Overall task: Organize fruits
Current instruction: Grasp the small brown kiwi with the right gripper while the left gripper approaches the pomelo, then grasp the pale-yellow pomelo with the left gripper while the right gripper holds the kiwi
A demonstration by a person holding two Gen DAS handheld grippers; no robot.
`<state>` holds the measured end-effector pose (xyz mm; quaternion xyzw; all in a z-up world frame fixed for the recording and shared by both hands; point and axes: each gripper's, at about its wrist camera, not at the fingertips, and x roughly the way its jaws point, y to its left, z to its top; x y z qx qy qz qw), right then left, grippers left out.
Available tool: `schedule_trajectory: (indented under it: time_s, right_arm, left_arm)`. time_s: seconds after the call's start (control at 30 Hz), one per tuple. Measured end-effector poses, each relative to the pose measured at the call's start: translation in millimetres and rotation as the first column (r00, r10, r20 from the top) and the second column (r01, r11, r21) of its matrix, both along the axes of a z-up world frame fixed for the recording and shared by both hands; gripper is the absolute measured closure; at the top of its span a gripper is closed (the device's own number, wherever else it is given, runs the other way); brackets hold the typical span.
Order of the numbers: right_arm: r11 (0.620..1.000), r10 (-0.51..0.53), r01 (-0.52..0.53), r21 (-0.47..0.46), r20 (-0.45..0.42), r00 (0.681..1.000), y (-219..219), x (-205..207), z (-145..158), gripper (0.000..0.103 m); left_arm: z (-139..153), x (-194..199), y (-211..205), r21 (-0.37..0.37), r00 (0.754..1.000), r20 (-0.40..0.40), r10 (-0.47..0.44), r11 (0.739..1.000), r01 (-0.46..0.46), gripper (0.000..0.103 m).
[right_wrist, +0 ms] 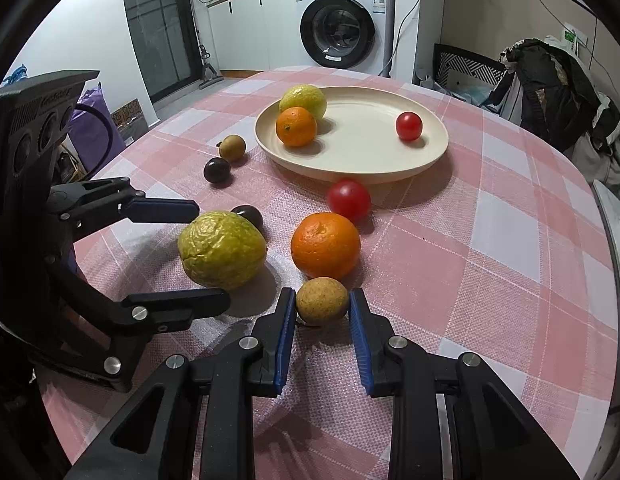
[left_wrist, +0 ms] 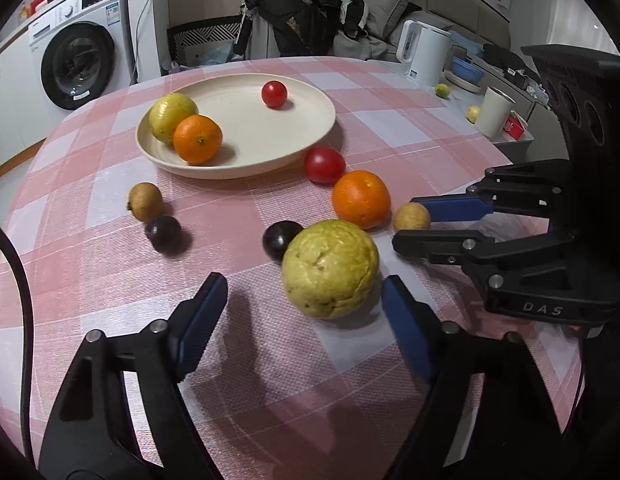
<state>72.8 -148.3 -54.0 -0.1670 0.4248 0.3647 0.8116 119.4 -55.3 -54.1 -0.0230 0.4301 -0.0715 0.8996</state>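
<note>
Two grippers, left gripper jaws apart around wrinkled guava, right gripper jaws flanking round longan.

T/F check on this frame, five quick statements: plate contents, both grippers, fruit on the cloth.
1. The plate holds three fruits. True.
2. The right gripper is clamped on the orange. False: its open fingers flank the small tan fruit; the nearer orange lies free on the cloth.
3. The left gripper is open. True.
4. Both tomatoes are on the plate. False: one tomato lies on the tablecloth.
5. The wrinkled yellow-green fruit is on the plate. False: it lies on the cloth.
</note>
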Motion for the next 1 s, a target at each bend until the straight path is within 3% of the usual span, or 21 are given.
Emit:
schedule_trajectory:
  time_s: [0.3,0.67,1.0]
  right_arm:
    - [1.000,0.000,0.000,0.006,0.001,1.000,-0.9,-0.8,0.1,0.075]
    - [1.000,0.004,-0.005,0.023,0.009,1.000,-1.5,-2.7,4.1,0.075]
    - [0.996,-0.005,0.000,0.092,0.053,0.999,-4.0,-6.8,21.1,0.075]
  left_arm:
    - [3.7,-3.8,-3.5,-0.025,0.999,0.030,-0.041,0.999,0.042,0.058]
    - [11.6,-13.2,-3.2,-0.012,0.994,0.087,-0.059,0.998,0.060,0.059]
    - [31.6,-21.4,17.7,-0.035,0.987,0.157,0.016,0.999,-0.010,0.059]
